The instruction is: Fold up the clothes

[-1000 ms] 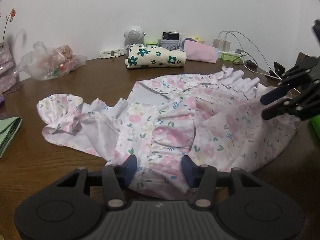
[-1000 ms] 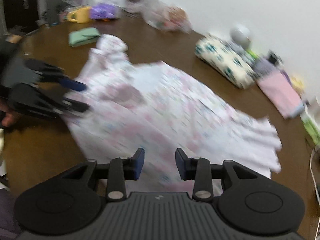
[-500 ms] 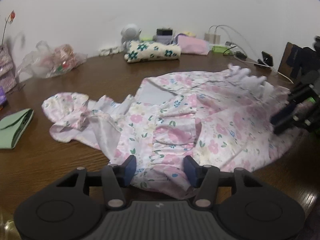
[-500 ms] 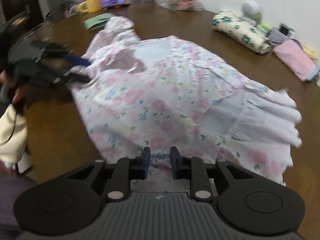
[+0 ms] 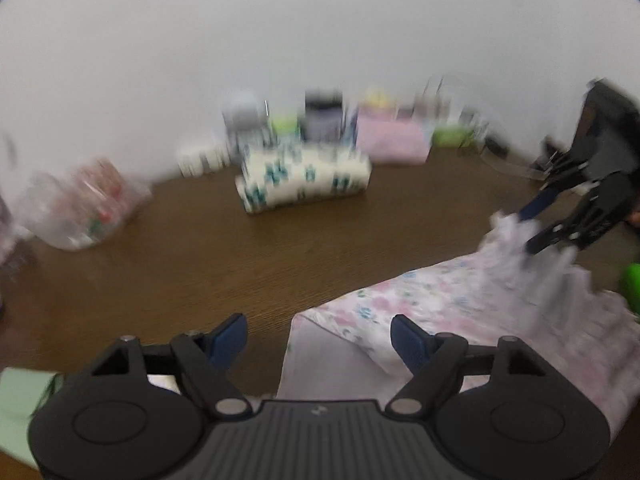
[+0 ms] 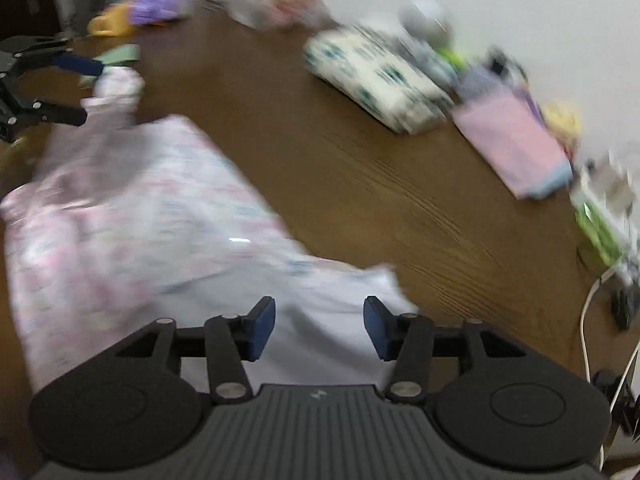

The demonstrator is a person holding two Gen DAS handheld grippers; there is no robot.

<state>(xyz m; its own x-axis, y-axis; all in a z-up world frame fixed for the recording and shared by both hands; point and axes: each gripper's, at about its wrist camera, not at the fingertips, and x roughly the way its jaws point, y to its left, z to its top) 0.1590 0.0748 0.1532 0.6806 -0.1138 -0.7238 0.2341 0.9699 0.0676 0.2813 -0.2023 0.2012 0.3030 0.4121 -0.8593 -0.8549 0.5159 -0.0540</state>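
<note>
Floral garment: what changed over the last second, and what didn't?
Both grippers, left and right, have just been opening and now stand open, pads off the cloth. The floral garment, spread flat earlier, now looks folded over towards the near edge of the table, baring the wood beyond. Both views are motion-blurred. The folded pile and clutter along the wall stayed put.

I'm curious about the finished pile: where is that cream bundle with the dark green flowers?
The cream floral bundle lies on the brown table near the white wall, beside a folded pink cloth on its right in the left wrist view, well beyond the pink floral garment.
</note>
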